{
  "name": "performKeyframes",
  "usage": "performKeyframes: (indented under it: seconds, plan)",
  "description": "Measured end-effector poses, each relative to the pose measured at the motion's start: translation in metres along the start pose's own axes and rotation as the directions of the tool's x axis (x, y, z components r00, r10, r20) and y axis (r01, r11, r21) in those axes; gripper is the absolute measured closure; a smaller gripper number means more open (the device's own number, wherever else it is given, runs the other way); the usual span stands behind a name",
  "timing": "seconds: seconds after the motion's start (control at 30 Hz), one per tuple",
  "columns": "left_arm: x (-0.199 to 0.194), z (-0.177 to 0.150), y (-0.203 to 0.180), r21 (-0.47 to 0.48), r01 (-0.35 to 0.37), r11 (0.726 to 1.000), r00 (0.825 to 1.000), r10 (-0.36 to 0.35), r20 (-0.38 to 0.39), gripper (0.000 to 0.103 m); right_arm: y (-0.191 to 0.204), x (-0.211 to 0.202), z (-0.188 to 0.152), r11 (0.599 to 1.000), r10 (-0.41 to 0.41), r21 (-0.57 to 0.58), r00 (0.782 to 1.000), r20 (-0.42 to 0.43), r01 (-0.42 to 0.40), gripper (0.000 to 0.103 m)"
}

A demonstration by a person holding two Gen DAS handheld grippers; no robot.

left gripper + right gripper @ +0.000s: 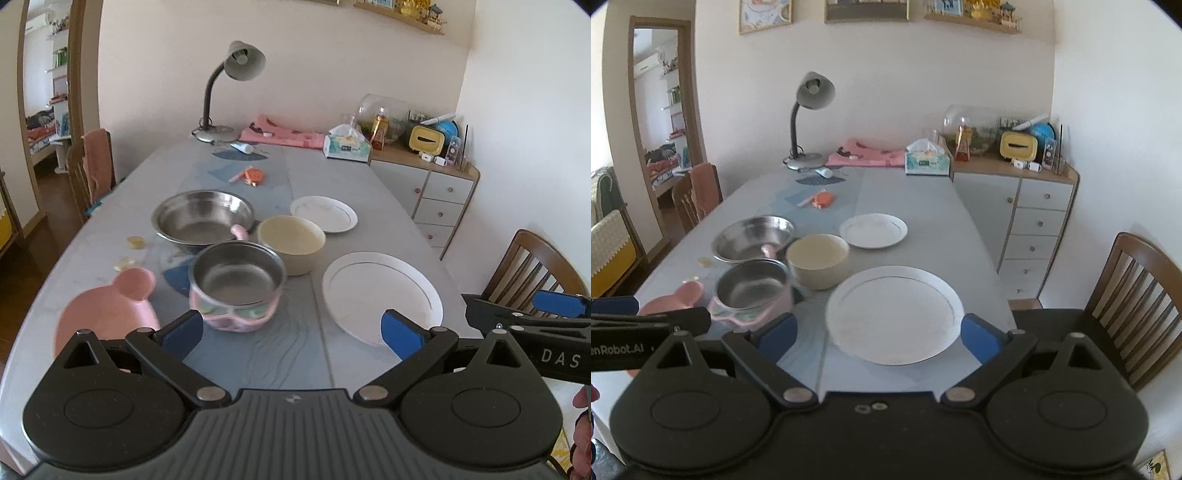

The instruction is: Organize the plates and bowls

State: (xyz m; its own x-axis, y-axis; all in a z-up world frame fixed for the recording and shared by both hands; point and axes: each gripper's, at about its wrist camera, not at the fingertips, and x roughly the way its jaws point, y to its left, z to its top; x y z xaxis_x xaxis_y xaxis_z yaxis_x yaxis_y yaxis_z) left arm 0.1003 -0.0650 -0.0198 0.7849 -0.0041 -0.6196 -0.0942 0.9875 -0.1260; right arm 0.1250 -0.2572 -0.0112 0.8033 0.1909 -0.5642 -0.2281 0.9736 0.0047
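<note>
On the grey table (354, 184) lie a large white plate (380, 295), a small white plate (324, 213), a cream bowl (291, 243), a wide steel bowl (203, 216), a pink-sided steel pot (236, 284) and a pink eared plate (107, 314). My left gripper (291, 334) hovers open over the near table edge, in front of the pot, nothing between its fingers. My right gripper (879, 334) is open too, with the large white plate (894, 314) just ahead between its blue pads (979, 341), untouched. The small plate (873, 230) and cream bowl (817, 260) lie farther back.
A desk lamp (225, 92), pink cloth (280, 134), tissue box (347, 147) and an orange item (253, 175) occupy the far end. A drawer cabinet (1027, 221) stands right of the table, wooden chairs at right (1137, 314) and left (92, 166).
</note>
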Motion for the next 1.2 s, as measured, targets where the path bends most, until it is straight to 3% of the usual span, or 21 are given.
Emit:
performKeyframes:
  seconds: [0.27,0.5,0.8,1.03,1.1,1.2]
  plan:
    - [0.055,0.014,-0.029,-0.045,-0.020,0.999,0.999,0.018,-0.032,0.000,-0.044,0.055,0.020,0.998,0.036,-0.044,0.998,-0.044,-0.038,0.007]
    - [0.103,0.022,-0.045,-0.068,-0.078,0.995,0.993,0.071,-0.096,0.000,-0.066,0.104,0.035,0.993,0.073,-0.084,0.992,-0.102,-0.081,0.011]
    - [0.155,0.022,-0.054,-0.065,-0.138,0.988,0.976,0.125,-0.178,0.000,-0.091,0.172,0.047,0.981,0.138,-0.101,0.965,-0.221,-0.164,0.012]
    - [0.186,0.019,-0.062,-0.047,-0.183,0.982,0.958,0.167,-0.232,0.001,-0.100,0.211,0.046,0.977,0.130,-0.124,0.949,-0.287,-0.171,0.020]
    - [0.194,0.018,-0.063,-0.046,-0.185,0.982,0.953,0.168,-0.251,0.007,-0.103,0.222,0.046,0.978,0.121,-0.126,0.944,-0.308,-0.167,0.022]
    - [0.204,0.016,-0.064,-0.059,-0.199,0.978,0.947,0.177,-0.270,0.007,-0.106,0.236,0.045,0.977,0.110,-0.140,0.937,-0.330,-0.164,0.025]
